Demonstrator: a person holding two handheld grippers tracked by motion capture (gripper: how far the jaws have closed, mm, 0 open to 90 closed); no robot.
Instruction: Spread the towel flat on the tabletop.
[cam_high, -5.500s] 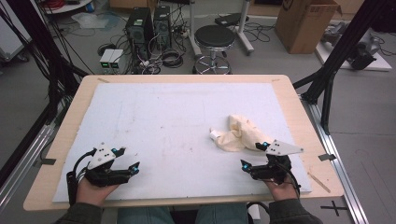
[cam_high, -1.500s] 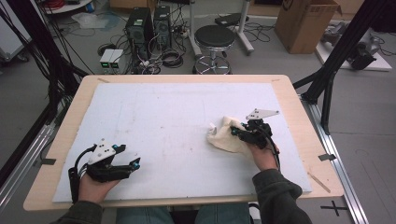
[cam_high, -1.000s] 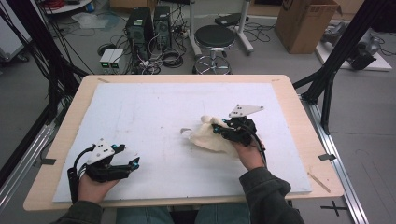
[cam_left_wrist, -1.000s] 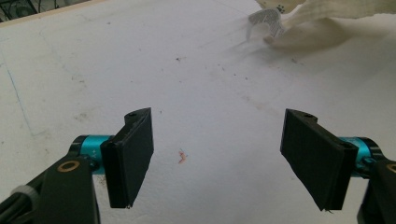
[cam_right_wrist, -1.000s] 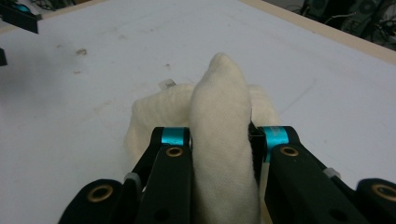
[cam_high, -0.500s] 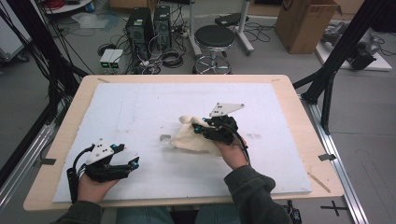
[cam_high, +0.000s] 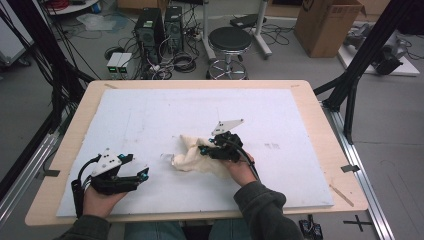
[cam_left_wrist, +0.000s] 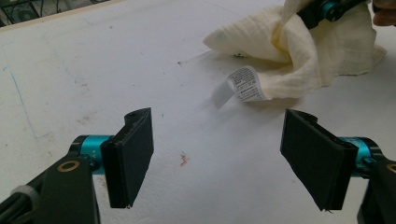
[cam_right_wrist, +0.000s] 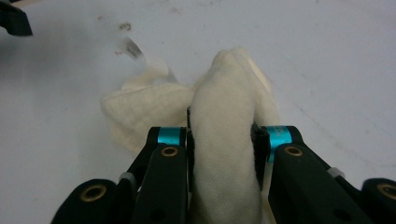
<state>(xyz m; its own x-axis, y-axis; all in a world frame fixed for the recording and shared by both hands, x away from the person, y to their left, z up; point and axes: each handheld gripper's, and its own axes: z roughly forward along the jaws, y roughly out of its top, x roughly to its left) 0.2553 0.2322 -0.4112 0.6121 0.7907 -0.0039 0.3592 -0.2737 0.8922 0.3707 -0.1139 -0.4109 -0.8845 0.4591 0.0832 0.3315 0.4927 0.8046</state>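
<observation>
Your right gripper (cam_high: 207, 148) has its fingers pinched on a fold of the cloth (cam_high: 192, 157), which lies mid-counter (cam_high: 280, 115). It's soft, light and limp, so expect it to sag and drag. Your left gripper (cam_left_wrist: 219, 154) rests wide apart nearby; take the free edge by the label (cam_left_wrist: 243, 84).

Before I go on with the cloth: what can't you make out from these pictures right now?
- Label print: too small and blurred in the left gripper view.
- Cloth under the right gripper: covered by gripper and hand in the high view.
- Right gripper's pad faces: hidden by the pinched fold in the right gripper view.
- Cloth's shape: bunched, so unclear.
- Left gripper: its body is cut off by the bottom edge of its own view.
</observation>
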